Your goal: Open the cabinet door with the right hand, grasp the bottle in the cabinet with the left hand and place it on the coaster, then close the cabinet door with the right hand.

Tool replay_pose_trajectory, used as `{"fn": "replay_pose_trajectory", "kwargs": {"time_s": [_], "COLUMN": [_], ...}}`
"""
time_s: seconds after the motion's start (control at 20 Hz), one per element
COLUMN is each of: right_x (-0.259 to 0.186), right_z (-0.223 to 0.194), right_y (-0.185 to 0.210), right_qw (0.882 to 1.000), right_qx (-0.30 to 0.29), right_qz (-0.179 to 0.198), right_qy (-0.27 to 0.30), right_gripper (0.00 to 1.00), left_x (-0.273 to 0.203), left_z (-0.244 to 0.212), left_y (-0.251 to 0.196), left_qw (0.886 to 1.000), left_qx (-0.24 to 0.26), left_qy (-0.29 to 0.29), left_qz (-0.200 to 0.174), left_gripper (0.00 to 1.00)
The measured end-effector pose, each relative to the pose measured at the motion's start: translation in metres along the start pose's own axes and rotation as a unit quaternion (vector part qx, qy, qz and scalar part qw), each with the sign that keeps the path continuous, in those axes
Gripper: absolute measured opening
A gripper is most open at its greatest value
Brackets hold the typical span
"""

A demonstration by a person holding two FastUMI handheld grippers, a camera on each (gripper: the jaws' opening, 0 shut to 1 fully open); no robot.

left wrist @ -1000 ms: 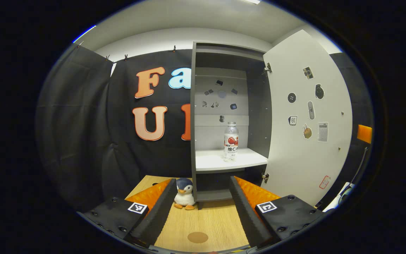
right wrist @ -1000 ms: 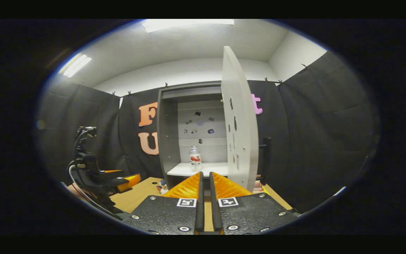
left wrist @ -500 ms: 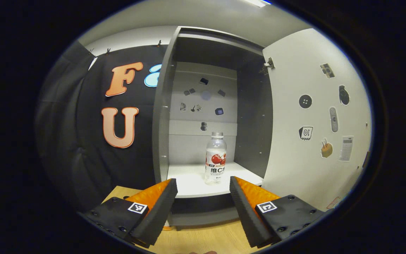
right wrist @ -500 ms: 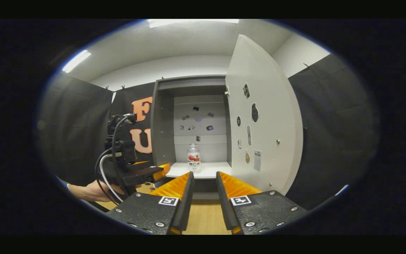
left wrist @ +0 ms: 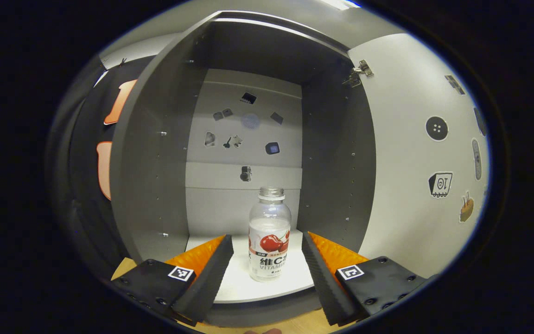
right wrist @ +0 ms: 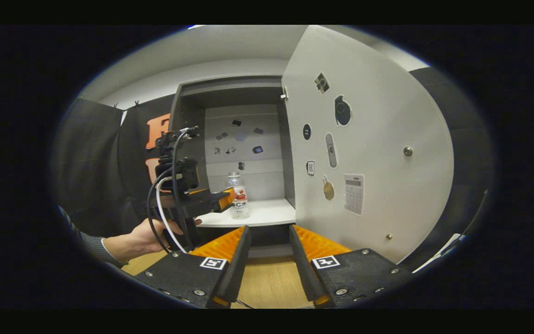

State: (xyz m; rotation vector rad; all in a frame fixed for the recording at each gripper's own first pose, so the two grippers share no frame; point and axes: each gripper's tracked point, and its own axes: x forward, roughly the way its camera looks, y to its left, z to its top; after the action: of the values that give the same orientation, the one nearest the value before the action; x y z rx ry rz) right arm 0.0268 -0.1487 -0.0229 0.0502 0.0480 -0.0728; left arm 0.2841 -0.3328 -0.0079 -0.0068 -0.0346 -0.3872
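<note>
Left gripper [left wrist: 267, 253] fingers wide open, either side of bottle [left wrist: 269, 241] marked "VITAMIN"; right gripper [right wrist: 269, 241] open too.

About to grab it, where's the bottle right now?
In the left gripper view the bottle stands upright on the cabinet's white shelf, between the open left gripper fingers, untouched.

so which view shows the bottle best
The left gripper view. The bottle stands upright on the cabinet shelf, large and central between the open left gripper fingers, unobstructed. In the right gripper view the bottle is small and distant, its left edge partly covered by the left gripper.
</note>
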Motion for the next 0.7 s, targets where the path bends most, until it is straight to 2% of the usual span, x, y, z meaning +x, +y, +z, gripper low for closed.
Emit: {"fn": "replay_pose_trajectory", "kwargs": {"time_s": [0.5, 0.7], "right_x": [0.023, 0.024], "right_z": [-0.016, -0.023], "right_y": [-0.002, -0.006], "right_qw": [0.999, 0.998], "right_qx": [-0.012, -0.012], "right_qz": [-0.024, -0.030], "right_qy": [0.035, 0.047], "right_gripper": [0.53, 0.54], "left_x": [0.070, 0.080], "left_z": [-0.023, -0.030], "left_y": [0.001, -0.002], "left_qw": [1.000, 1.000], "left_qx": [0.016, 0.014], "left_qy": [0.015, 0.020], "left_qz": [0.002, -0.006], "left_gripper": [0.97, 0.94]}}
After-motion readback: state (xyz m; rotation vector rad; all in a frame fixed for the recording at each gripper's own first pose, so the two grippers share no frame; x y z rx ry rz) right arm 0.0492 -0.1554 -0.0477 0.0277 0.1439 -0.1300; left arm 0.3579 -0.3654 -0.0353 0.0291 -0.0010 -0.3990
